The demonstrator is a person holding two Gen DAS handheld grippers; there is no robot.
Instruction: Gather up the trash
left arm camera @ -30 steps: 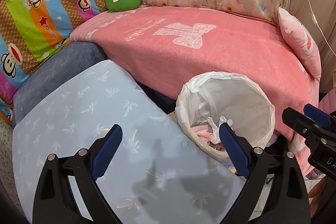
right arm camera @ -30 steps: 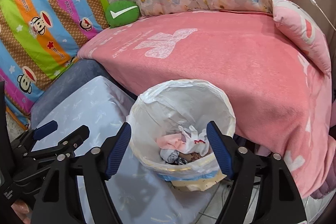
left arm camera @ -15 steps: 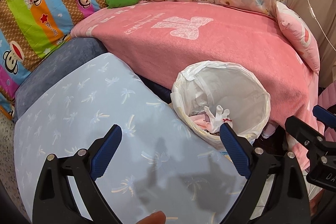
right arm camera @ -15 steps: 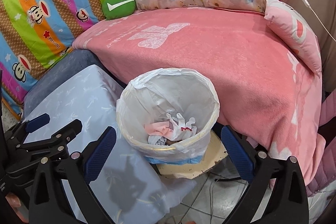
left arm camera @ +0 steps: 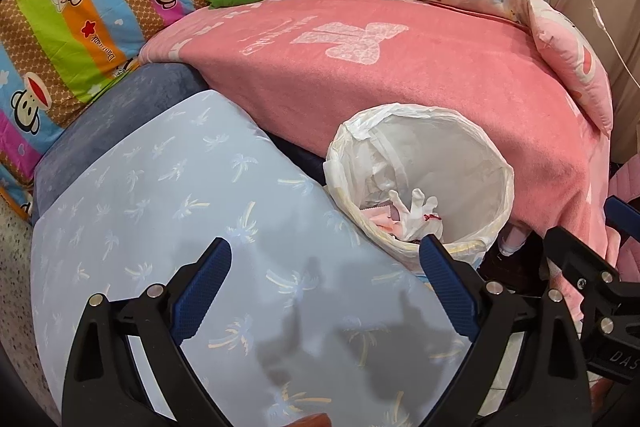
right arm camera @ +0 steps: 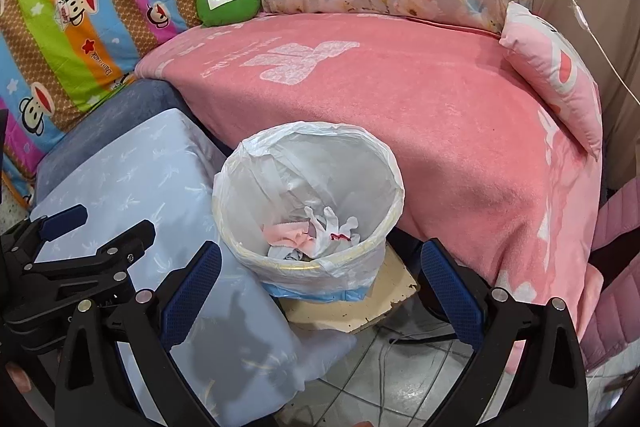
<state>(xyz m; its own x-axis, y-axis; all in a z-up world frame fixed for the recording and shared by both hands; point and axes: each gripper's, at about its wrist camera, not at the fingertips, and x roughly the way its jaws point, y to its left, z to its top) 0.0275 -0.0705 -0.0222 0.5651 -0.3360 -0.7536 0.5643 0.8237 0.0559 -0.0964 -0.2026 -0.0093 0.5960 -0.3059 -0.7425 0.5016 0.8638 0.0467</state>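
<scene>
Right claw (right arm camera: 320, 275): jaws just opened wide, nothing between, lower centre of frame.
Left claw (left arm camera: 326, 281): spread apart, empty, over light blue cushion (left arm camera: 168, 211).
Lined bin (right arm camera: 384, 163): centre, against pink blanket (right arm camera: 440, 99).
Trash (right arm camera: 324, 231): crumpled white and pink pieces inside bin.

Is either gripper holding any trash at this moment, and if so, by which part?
Nothing is held. The left gripper and the right gripper both stand open and empty; the right one's jaws have just opened. The trash lies in the bin.
</scene>
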